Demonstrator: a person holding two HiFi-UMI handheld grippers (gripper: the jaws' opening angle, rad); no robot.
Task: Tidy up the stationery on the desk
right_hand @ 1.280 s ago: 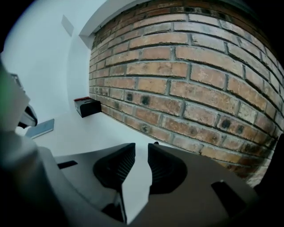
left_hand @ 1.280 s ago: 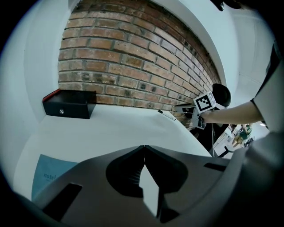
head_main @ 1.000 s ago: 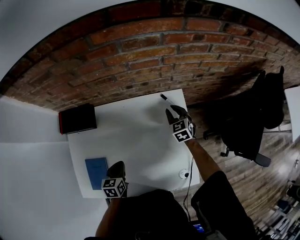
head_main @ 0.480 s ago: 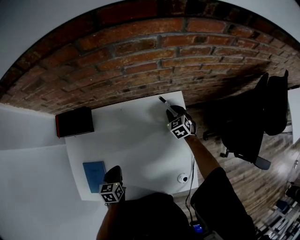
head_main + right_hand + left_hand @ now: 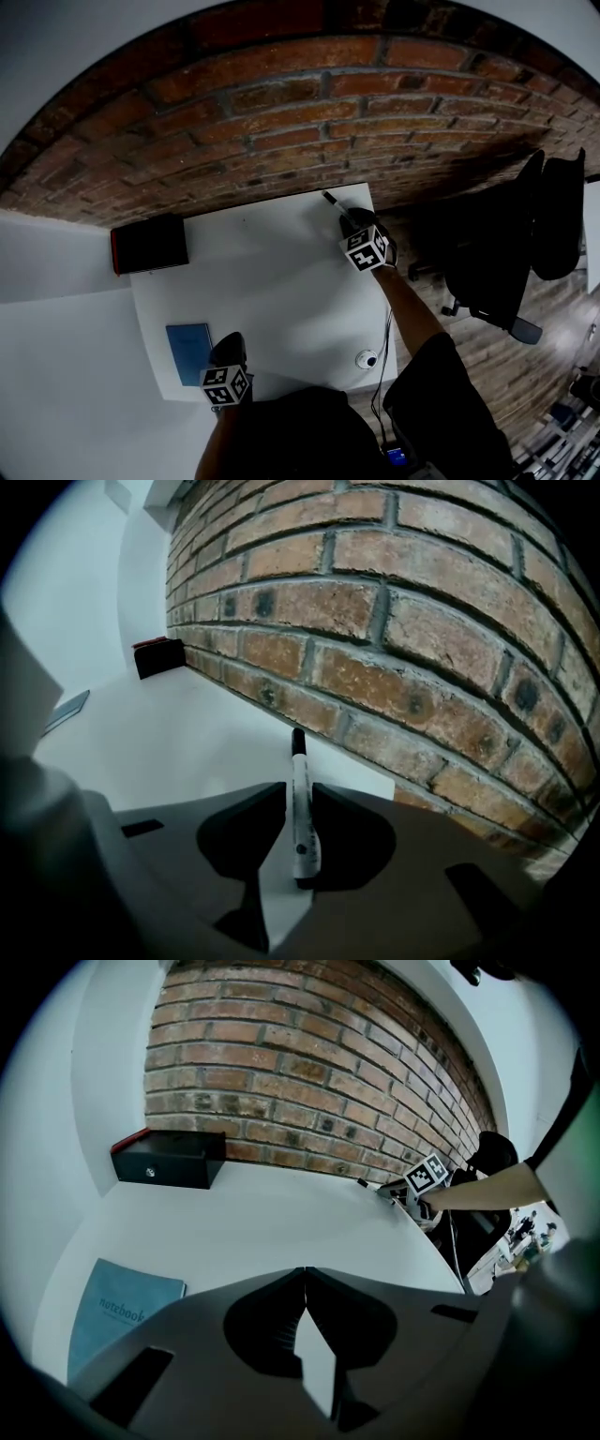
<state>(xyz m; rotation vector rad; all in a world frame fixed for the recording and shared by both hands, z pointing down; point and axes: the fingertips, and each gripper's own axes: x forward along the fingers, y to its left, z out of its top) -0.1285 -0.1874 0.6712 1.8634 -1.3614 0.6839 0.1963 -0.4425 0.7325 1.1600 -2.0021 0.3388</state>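
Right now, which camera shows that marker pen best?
The right gripper view: the marker stands close up, clamped between the right gripper's jaws. The head view shows only a thin sliver; the left gripper view, a distant dark tip.

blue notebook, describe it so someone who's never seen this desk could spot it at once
A white desk stands against a red brick wall. Near its front left corner, beside the left gripper, lies the thin blue notebook. It is the only flat blue thing: the black box sits at the far left corner, the black-capped white marker far right.
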